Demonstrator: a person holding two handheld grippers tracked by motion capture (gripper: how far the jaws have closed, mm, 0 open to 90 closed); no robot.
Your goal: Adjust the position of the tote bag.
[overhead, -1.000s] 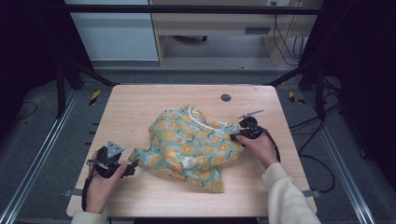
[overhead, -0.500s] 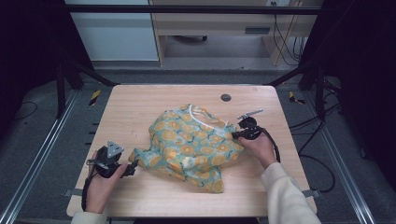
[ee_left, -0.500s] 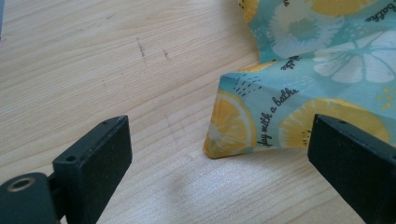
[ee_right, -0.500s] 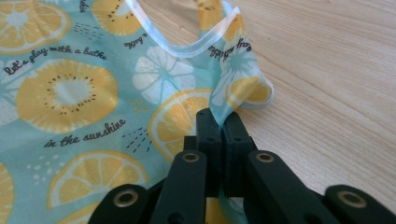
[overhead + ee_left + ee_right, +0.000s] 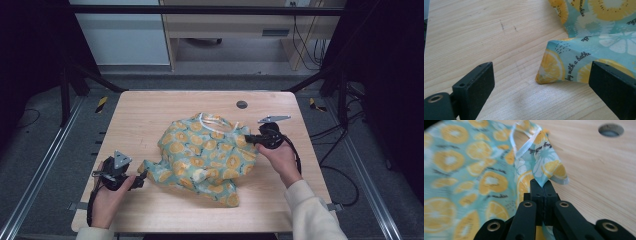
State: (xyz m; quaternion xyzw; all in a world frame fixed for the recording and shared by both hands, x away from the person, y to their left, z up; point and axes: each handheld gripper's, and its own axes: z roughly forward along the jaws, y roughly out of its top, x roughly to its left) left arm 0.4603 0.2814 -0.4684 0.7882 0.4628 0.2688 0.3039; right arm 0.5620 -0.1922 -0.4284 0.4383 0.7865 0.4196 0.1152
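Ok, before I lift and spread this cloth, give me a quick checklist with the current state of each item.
1. Right gripper shut on the cloth edge: ok.
2. White trim caught in that grip: cannot tell.
3. Left gripper gripping a cloth corner: not ok, jaws open, the corner lies between them untouched.
4. Cloth flat: not ok, bunched.
5. Cloth apart from the table hole: ok.

Cloth [image 5: 205, 155] mid-table [image 5: 150, 110] — hole [image 5: 242, 104] behind it, grippers either side
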